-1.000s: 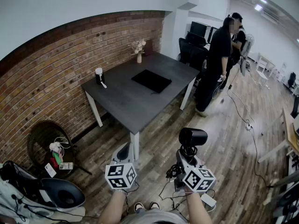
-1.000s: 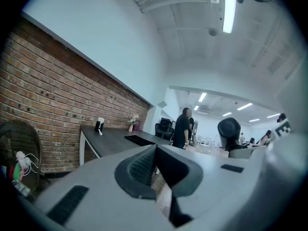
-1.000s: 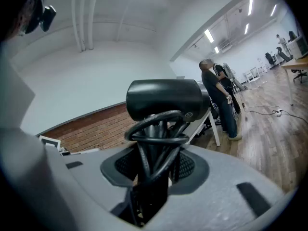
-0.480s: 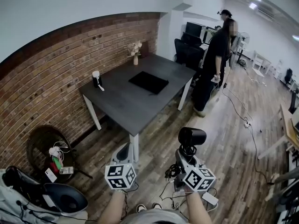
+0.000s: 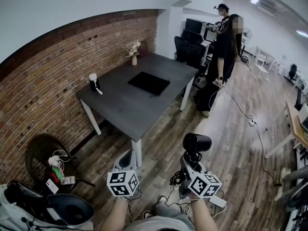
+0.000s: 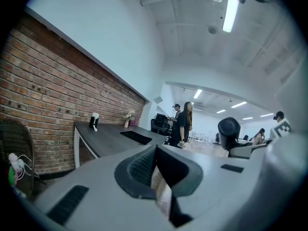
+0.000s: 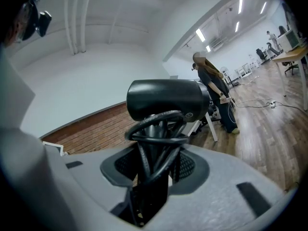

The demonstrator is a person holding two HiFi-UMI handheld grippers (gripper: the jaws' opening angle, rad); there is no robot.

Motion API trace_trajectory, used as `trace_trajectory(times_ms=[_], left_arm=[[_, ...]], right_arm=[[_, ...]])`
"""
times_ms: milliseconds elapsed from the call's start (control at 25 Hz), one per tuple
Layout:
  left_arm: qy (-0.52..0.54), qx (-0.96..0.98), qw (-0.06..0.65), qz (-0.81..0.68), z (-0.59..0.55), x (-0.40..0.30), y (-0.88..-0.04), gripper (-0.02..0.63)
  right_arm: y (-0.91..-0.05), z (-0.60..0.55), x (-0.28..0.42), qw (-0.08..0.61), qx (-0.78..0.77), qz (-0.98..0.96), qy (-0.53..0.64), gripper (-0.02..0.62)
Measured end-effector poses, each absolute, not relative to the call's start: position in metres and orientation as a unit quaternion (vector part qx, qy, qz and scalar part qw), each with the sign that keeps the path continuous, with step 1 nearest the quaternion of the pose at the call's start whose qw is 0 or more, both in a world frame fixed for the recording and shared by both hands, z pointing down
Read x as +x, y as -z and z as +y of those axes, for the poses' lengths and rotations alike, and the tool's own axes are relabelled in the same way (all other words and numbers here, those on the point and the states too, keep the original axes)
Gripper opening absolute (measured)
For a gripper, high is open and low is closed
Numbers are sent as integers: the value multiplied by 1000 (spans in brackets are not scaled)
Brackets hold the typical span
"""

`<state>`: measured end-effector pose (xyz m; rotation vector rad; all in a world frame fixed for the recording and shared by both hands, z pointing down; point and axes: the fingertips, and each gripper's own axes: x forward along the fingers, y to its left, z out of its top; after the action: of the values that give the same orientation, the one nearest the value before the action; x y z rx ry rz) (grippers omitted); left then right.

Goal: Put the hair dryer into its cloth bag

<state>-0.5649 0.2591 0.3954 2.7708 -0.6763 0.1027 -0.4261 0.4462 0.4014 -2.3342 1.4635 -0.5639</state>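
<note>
My right gripper (image 5: 192,162) is shut on the handle of a black hair dryer (image 5: 196,143), which stands upright with its barrel on top. In the right gripper view the hair dryer (image 7: 166,99) has its black cord looped round the handle between the jaws of the right gripper (image 7: 153,177). My left gripper (image 5: 127,158) is shut and holds nothing; the left gripper (image 6: 157,176) shows its jaws closed together in its own view. A flat black thing (image 5: 148,83), possibly the cloth bag, lies on the dark grey table (image 5: 120,107) ahead of both grippers.
On the table stand a small white-topped object (image 5: 94,82) and a vase of flowers (image 5: 133,51). A person (image 5: 225,42) stands near black chairs (image 5: 188,52) at the back. A wicker chair (image 5: 45,153) with small items sits low left by the brick wall. Cables cross the wooden floor.
The person in black has moved farther toward the back of the room. The view has shifted, so the table sits slightly more to the left. Both grippers keep their places.
</note>
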Motion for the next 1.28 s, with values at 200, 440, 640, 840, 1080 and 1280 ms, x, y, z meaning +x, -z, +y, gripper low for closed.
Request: trace_trajectory(times_ms=[200, 440, 640, 840, 1080, 1280], left_arm=[[-40, 964, 142, -223, 244, -538, -399, 6], [-40, 963, 145, -224, 213, -490, -400, 6], [-42, 960, 148, -233, 180, -440, -398, 6], [-44, 958, 151, -240, 148, -385, -395, 6], [-45, 956, 152, -247, 118, -319, -395, 6], [-50, 953, 158, -255, 96, -270, -403, 6]], right_arm=[[-406, 437, -400, 162, -829, 498, 196, 153], [-409, 407, -352, 151, -831, 497, 198, 153], [-404, 373, -293, 148, -830, 499, 200, 153], [-400, 341, -233, 141, -827, 504, 203, 153], [-401, 311, -159, 134, -827, 506, 206, 153], [-405, 292, -106, 129, -826, 507, 209, 153]])
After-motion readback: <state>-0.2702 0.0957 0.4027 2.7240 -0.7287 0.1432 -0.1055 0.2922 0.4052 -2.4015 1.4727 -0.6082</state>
